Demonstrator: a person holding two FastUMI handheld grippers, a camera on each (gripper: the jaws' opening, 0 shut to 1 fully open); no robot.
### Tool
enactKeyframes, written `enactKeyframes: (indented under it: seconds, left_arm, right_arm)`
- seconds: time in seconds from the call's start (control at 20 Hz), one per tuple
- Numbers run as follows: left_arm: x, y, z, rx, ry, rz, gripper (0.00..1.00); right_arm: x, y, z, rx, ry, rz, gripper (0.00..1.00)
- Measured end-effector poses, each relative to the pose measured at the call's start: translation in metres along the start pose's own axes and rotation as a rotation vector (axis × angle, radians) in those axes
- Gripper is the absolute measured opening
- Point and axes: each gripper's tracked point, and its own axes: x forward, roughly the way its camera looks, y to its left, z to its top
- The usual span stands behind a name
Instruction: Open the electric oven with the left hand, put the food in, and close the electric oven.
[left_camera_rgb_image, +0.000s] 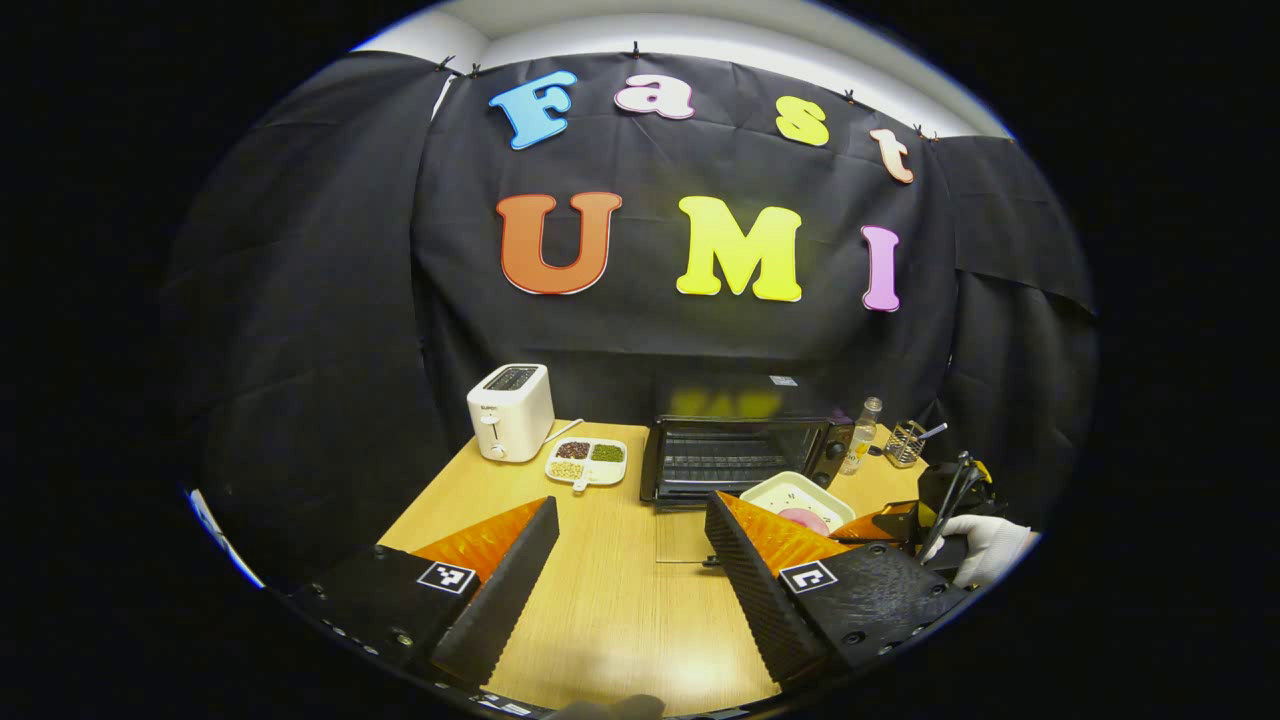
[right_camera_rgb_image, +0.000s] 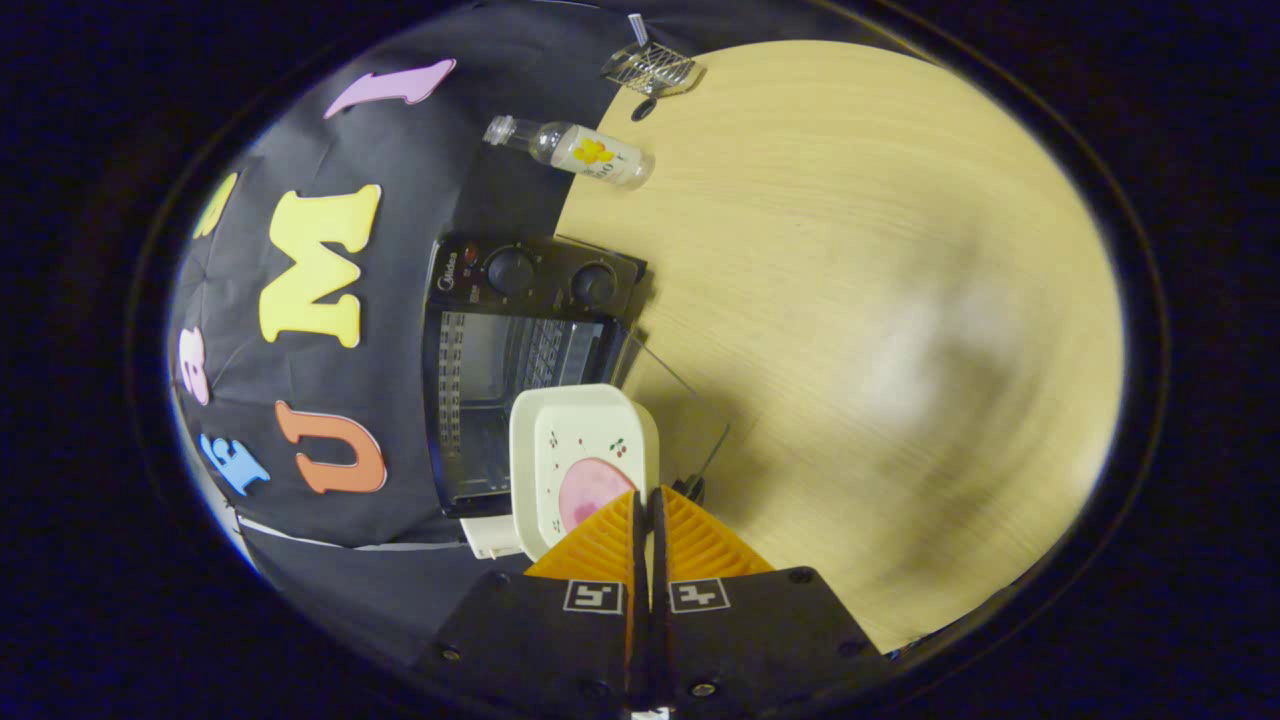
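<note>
Left gripper view: left gripper (left_camera_rgb_image: 628, 560) jaws wide, empty, above table (left_camera_rgb_image: 610, 600). Oven (left_camera_rgb_image: 740, 452) open, glass door down.

Right gripper view: right gripper (right_camera_rgb_image: 648, 500) jaws pinch rim of dish (right_camera_rgb_image: 570, 440) with pink food (right_camera_rgb_image: 588, 490), before oven mouth. Dish looks stiff, glazed, slippery, breakable; rim hold may tilt.

Materials you see here
Your table (left_camera_rgb_image: 610, 600) looks matt light wood; the oven (left_camera_rgb_image: 740, 455) dark glossy metal; the plate (right_camera_rgb_image: 570, 450) smooth glazed ceramic.
</note>
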Motion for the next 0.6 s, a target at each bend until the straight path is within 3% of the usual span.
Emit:
enactKeyframes:
  seconds: [0.6]
  left_arm:
    - [-0.013, 0.013, -0.016, -0.022, 0.050, 0.100, 0.95]
  right_arm:
    - [0.083, 0.047, 0.006, -0.008, -0.025, 0.021, 0.04]
